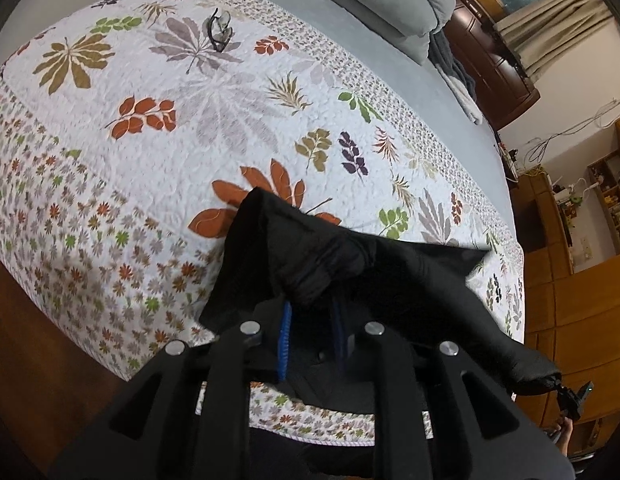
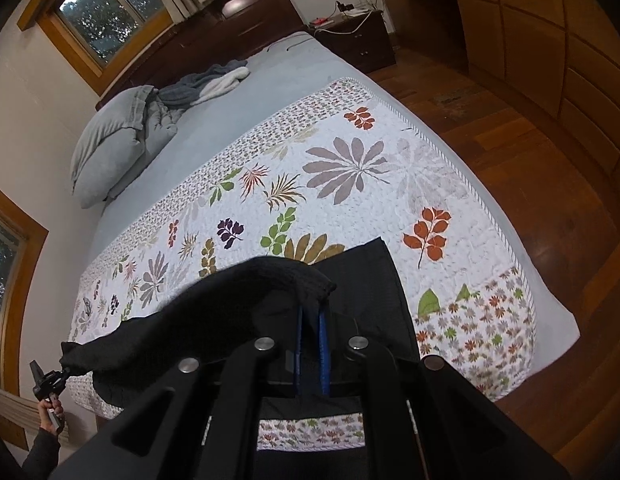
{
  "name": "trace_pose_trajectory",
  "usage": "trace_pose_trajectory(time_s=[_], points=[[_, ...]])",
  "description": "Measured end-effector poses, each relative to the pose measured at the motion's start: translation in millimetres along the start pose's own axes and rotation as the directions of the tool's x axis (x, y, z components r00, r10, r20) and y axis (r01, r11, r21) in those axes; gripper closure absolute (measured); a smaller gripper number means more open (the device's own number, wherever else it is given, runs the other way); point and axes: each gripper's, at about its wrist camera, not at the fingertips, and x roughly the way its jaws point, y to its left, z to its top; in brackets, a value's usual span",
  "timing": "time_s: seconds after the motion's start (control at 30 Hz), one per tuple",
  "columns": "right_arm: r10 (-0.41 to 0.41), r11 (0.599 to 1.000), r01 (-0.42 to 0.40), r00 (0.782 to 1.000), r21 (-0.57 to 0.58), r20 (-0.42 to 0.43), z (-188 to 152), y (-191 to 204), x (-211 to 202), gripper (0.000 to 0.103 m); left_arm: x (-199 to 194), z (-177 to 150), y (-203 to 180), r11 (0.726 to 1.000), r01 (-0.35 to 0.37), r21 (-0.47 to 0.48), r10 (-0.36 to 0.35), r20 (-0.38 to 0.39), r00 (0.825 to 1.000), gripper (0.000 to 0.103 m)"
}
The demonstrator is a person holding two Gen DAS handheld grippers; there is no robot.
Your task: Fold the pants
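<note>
Both tongs, left tongs [image 1: 310,312] and right tongs [image 2: 312,320], clamp the black pants [image 1: 350,264] (stretched between them) above the leaf-patterned quilt [image 1: 149,160] on the bed.

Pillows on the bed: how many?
2: grey pillows stacked, upper pillow on lower pillow, at the head of the bed by the wall. Others may be hidden.

bed [image 2: 269,80] | leaf quilt [image 2: 370,184] | wood floor [image 2: 530,168] | window [image 2: 105,8]
</note>
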Motion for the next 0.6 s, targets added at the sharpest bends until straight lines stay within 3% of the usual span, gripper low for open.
trace_pose_trajectory(time_s=[0.37,0.6], points=[[-0.039,0.997,0.037,0.999,-0.065,-0.024,-36.5,14.5,3.6,0.094,27.5,-37.6,48.0,0.994,-0.104,-0.045,0.101,-0.065,0.993,0.087],[-0.056,0.996,0.054,0.998,-0.064,-0.034,-50.8,9.2,7.6,0.093,21.6,-55.8,75.9,0.99,-0.134,-0.048,0.13,-0.073,0.989,0.087]])
